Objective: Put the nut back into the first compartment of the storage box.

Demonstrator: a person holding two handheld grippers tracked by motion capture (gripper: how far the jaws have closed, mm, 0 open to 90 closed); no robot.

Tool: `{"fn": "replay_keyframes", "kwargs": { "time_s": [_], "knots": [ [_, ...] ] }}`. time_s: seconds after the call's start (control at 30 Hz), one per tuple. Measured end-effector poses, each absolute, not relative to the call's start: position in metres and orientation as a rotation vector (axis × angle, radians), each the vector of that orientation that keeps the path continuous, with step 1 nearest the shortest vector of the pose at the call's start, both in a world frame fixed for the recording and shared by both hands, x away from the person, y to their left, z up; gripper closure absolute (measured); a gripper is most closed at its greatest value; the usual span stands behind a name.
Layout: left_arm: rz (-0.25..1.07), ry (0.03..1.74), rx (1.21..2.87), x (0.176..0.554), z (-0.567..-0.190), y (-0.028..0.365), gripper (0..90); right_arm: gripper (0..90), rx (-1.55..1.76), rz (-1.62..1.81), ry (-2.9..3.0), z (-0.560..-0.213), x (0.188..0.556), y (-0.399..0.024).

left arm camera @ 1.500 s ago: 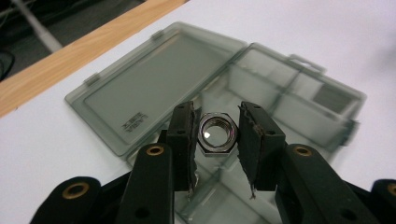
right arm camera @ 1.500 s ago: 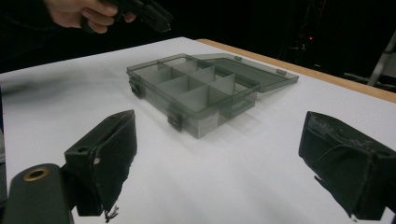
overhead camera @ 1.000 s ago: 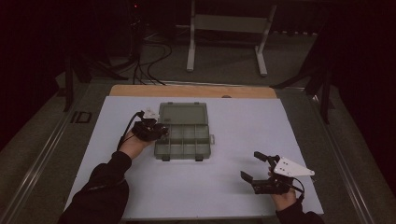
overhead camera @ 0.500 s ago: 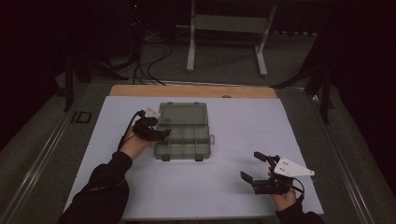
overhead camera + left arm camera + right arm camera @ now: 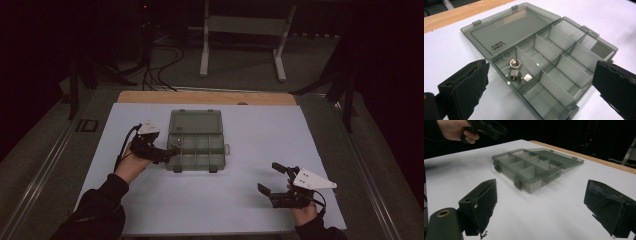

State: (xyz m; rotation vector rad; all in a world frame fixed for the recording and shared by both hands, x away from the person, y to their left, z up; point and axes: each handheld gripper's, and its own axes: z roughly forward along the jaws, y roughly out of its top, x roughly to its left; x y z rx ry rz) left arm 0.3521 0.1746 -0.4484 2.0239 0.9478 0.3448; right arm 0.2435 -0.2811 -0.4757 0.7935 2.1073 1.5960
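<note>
A smoky transparent organizer box lies mid-table with its lid folded flat toward the back. My left gripper hovers at the box's left front corner, open and holding nothing. Between its wide-spread jaws in the left gripper view sits the box, and three metal hex nuts rest in the compartment nearest the lid's hinge. The other compartments look bare. My right gripper is open over the paper at the front right; in its own view the box lies ahead.
White paper covers the table, with a wooden edge along the back. Cables and a metal stand are on the dark floor beyond. The person's left hand shows at the top left of the right gripper view.
My left gripper has shifted slightly back toward the person beside the box. The right gripper and the box have stayed put.
</note>
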Motion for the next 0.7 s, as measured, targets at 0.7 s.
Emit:
{"fn": "replay_keyframes", "kwargs": {
  "time_s": [0.7],
  "knots": [
    [0.242,0.805,1.971,0.285,-0.466,0.191,1.2,11.5,0.793,1.593,2.110,-0.476,0.244,-0.280]
  ]
}}
